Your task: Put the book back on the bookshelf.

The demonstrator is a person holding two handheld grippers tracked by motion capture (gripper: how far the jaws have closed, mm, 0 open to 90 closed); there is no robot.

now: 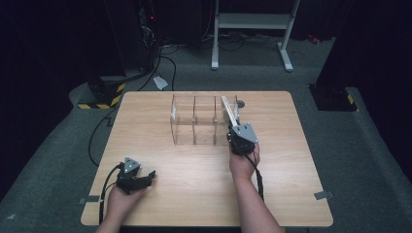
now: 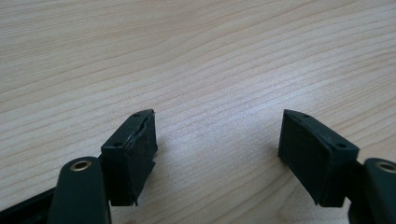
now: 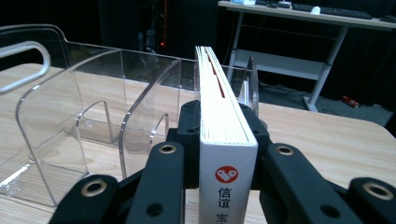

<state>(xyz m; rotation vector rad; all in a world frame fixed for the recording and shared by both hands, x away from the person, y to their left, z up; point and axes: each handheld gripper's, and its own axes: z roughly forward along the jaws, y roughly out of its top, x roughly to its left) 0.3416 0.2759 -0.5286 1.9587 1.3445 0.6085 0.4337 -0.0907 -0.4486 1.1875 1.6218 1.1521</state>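
Clearly printed 信谊 under a red heart logo, the thin white book is clamped in the right gripper fingers, at the clear acrylic divider rack's rightmost slot; left gripper fingers apart, empty.

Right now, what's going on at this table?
A person's right gripper is shut on a white book with a red logo on its spine, holding it upright at the right end slot of the clear acrylic divider rack. The left gripper rests open and empty above the wooden table.

Tabletop of pale wood grain, smooth and matt; organizer of clear glossy plastic; book with white paper pages.
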